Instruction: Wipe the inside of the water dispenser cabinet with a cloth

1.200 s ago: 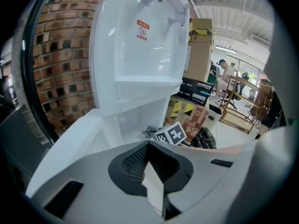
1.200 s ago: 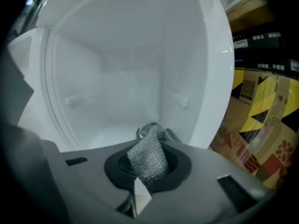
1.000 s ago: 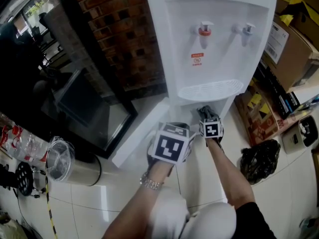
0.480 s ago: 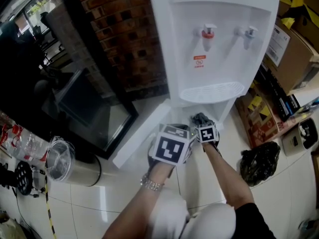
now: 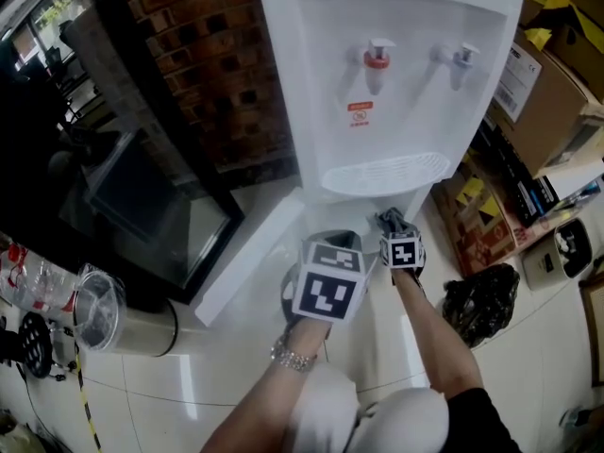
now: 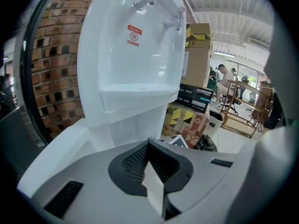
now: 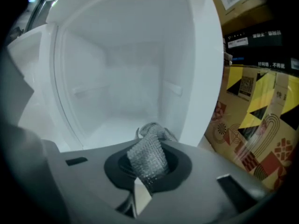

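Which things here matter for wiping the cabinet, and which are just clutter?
For the job:
cloth, clamped in the jaws of the right gripper
open cabinet
cabinet door
water dispenser

Lying about:
cardboard boxes
black bag
bin

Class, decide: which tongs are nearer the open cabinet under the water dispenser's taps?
Right. The right tongs, gripping the cloth, sit at the cabinet mouth, pointing inside. The left tongs sit farther out, behind and beside the right ones.
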A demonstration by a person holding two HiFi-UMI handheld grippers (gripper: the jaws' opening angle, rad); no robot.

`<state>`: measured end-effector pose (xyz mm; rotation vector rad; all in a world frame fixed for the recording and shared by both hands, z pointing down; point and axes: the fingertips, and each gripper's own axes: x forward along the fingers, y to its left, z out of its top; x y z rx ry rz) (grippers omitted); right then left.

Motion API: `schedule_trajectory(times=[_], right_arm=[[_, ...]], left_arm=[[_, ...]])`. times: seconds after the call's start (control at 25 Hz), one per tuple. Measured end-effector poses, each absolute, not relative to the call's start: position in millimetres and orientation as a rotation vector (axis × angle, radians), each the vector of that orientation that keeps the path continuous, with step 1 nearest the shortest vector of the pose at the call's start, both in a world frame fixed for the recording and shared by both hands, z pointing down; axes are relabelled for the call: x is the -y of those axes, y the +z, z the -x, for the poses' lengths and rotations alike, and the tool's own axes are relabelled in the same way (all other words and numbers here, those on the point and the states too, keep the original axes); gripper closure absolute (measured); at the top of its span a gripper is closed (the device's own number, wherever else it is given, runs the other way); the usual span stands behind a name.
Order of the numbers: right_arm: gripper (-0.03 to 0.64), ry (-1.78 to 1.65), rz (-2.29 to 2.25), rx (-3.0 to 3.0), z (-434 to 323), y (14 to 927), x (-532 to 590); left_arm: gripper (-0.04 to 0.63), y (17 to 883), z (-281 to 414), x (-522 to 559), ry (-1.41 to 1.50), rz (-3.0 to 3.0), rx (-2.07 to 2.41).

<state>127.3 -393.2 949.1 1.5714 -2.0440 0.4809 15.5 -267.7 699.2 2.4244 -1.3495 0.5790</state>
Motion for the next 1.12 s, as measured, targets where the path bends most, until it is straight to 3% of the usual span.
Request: schedule_trajectory(times=[0.52,0.76,0.96,1.12], right_arm=[[0.597,0.539,-1.380,2.230,-45.4,953.9,396.6],[0.598,0.720,-1.491,2.038,-115.4,981.6,381.6],[0.597,0.871,-1.547,1.941,-148.1,900.9,306.0],[0.597,0.861,-1.462,1.973,-134.0,798.1,252.7]], left_arm=[[0.592,721.1,-6.8,280.9,0.607,-2.376,1.382],[0.592,697.6,0.4,269.8,0.541,-2.349,1.436],[0.592,694.7,-4.0,236.8,0.547,-2.217,1.470],[0.592,635.5,-11.9,215.9,0.641,-2.165,1.449]])
